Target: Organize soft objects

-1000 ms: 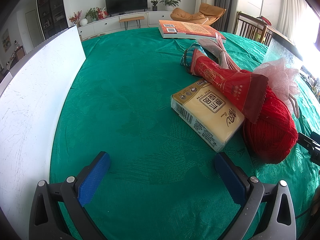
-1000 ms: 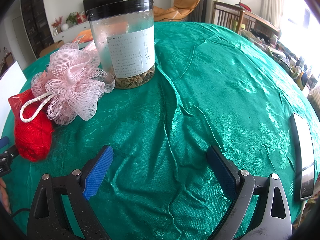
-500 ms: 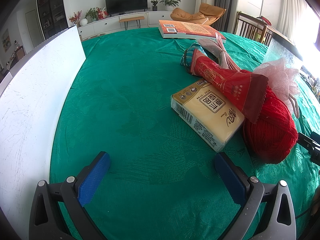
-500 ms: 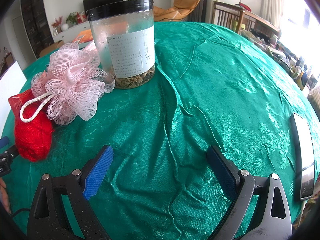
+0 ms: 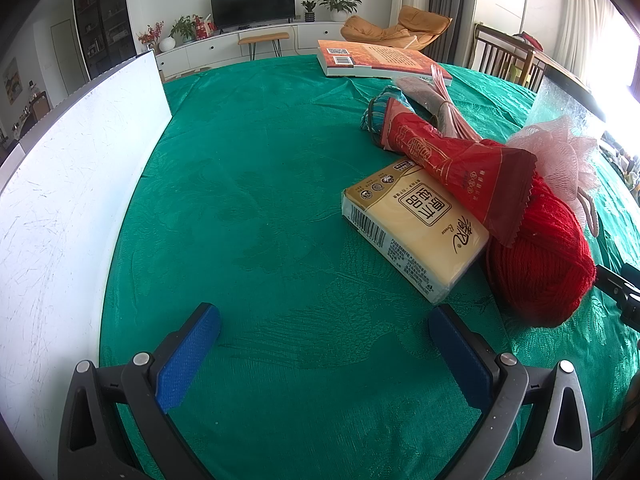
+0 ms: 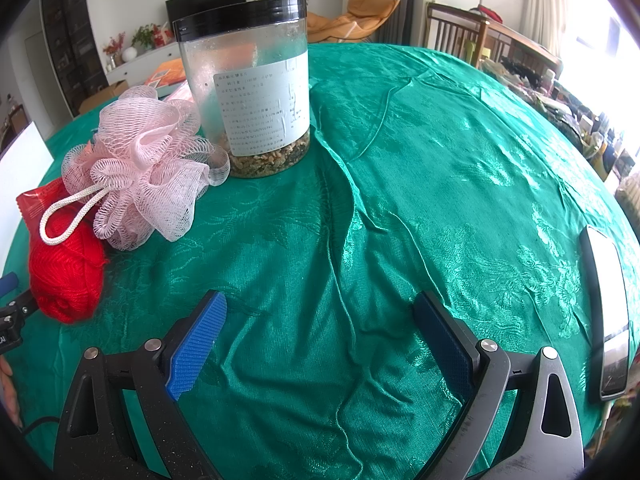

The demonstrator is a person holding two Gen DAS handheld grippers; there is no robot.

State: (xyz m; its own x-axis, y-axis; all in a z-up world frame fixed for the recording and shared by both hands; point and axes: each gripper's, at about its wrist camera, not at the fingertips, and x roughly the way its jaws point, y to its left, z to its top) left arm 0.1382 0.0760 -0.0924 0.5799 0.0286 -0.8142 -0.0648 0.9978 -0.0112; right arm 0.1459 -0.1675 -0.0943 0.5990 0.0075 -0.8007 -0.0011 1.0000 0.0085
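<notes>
A beige tissue pack (image 5: 416, 231) lies on the green cloth, right of centre in the left wrist view. A red foil packet (image 5: 460, 164) leans across it and onto a red yarn ball (image 5: 540, 264). A pink mesh bath pouf (image 5: 560, 156) sits behind the yarn. My left gripper (image 5: 324, 344) is open, low over bare cloth, short of the tissue pack. In the right wrist view the pouf (image 6: 148, 164) and yarn ball (image 6: 66, 276) lie at the left. My right gripper (image 6: 320, 332) is open over wrinkled cloth, holding nothing.
A white board (image 5: 68, 184) stands along the left. A clear jar with a black lid (image 6: 248, 92) stands behind the pouf. A book (image 5: 380, 58) and a teal and pink bundle (image 5: 416, 100) lie farther back. A phone (image 6: 606, 292) lies at the right edge.
</notes>
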